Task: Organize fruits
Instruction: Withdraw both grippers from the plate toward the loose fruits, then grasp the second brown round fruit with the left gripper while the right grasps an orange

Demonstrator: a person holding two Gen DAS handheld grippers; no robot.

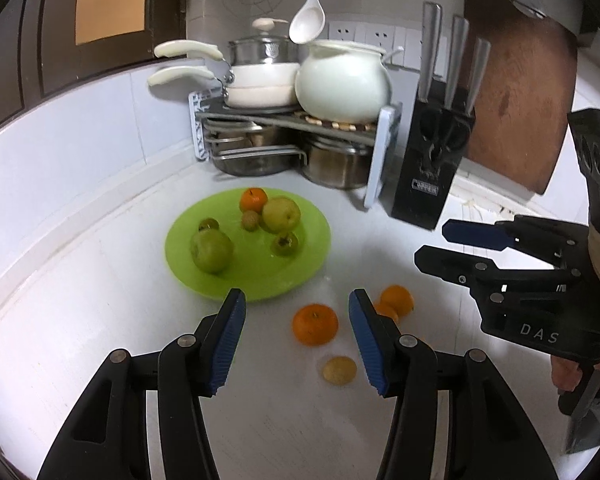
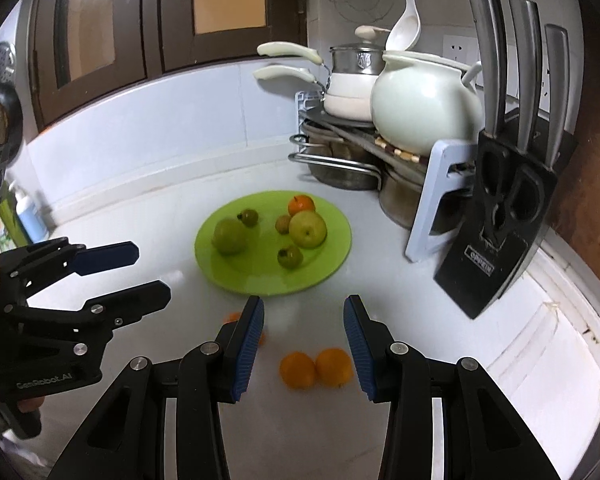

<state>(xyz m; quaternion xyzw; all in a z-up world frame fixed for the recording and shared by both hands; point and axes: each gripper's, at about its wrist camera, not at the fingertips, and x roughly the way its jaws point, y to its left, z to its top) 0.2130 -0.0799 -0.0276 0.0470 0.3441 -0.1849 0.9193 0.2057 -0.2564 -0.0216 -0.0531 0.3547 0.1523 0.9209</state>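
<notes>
left gripper (image 1: 297, 338) parted, empty | right gripper (image 2: 304, 346) parted, empty | orange (image 1: 315, 324): likely light, firm, rolls; grip across middle

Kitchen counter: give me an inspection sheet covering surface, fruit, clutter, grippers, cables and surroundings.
Surface: white counter, bare between the things on it.
Job's things: green plate holds six fruits; three oranges, including orange, and a small yellowish fruit lie off it.
Clutter: knife block, pot rack with white pot.
Grippers: left gripper and right gripper, jaws apart, both empty.
Cables: nothing seen.
Surroundings: wooden board, wall sockets, hanging ladle.
</notes>
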